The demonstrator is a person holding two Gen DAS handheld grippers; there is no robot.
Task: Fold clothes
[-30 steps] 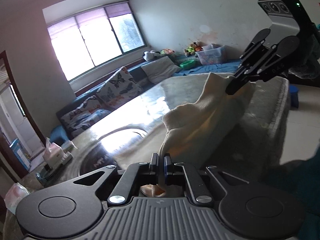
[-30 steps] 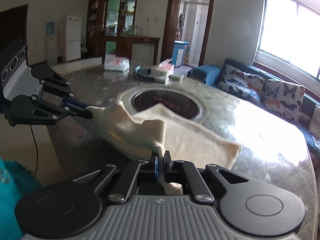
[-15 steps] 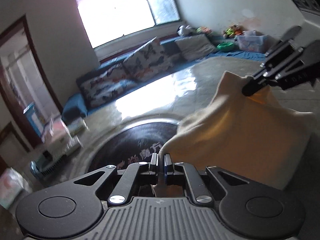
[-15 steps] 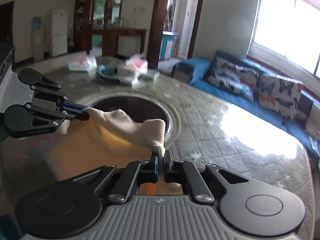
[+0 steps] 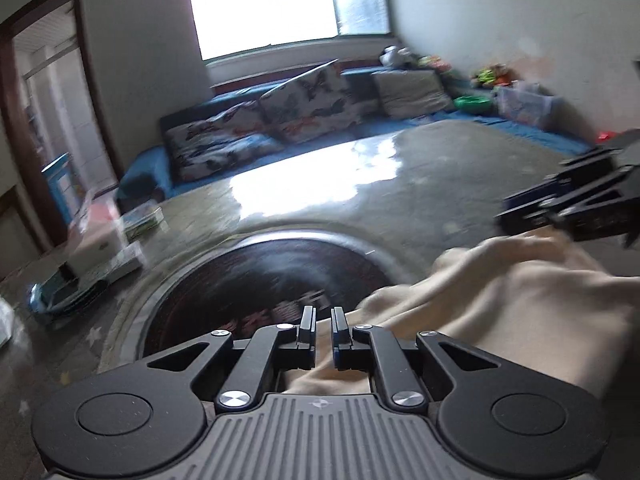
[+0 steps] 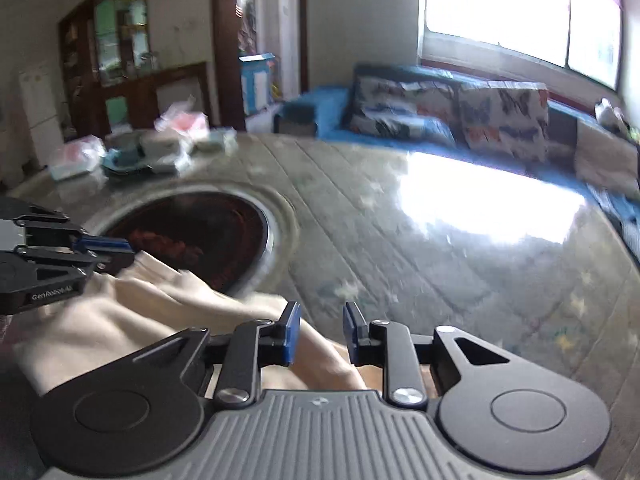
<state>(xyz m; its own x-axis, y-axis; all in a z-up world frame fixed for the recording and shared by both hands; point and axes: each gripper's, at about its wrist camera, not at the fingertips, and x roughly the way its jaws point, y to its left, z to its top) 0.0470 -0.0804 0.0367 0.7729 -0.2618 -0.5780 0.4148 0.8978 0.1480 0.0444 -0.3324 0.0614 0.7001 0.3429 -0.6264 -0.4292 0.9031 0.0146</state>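
Cream garment point(image 6: 132, 320) crumpled, axis unclear

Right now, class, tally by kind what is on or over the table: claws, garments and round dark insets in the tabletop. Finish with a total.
Claws: 2 (left claw, right claw)
Garments: 1 (cream garment)
Round dark insets: 1 (round dark inset)
Total: 4
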